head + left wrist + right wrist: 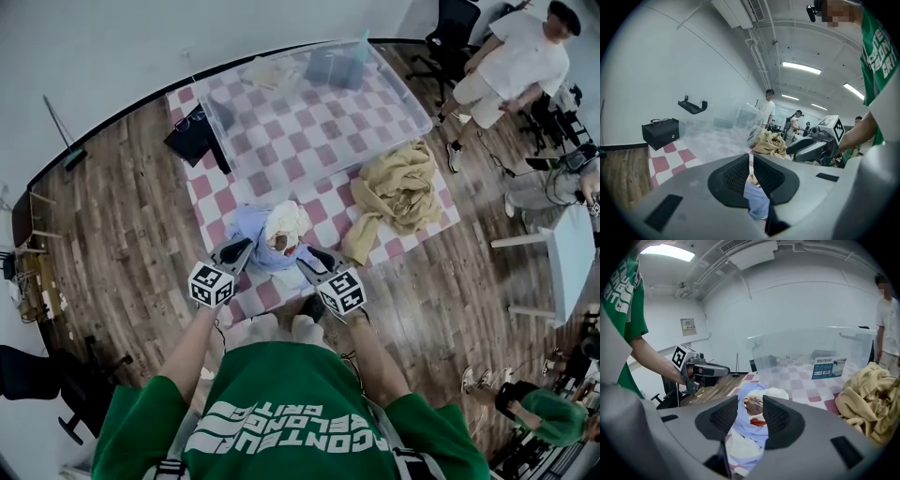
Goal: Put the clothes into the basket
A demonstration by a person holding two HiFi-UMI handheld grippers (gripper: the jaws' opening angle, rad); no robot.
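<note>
A light blue and white garment [277, 234] lies bunched on the near part of the checkered mat [319, 141]. My left gripper [239, 248] hovers at its left edge, jaws shut with nothing clearly between them [751, 161]. My right gripper [314, 255] is at the garment's right edge, jaws open [750, 411], the blue garment [750, 394] showing through the gap beyond them. A tan garment [398, 187] is heaped to the right on the mat. The clear plastic bin [214, 131] stands at the far side of the mat with a few items inside.
A black box [192, 136] with glasses on top sits left of the bin. A person in white [511, 56] sits at the far right near an office chair [450, 28]. A white table [572, 262] stands on the wooden floor at the right.
</note>
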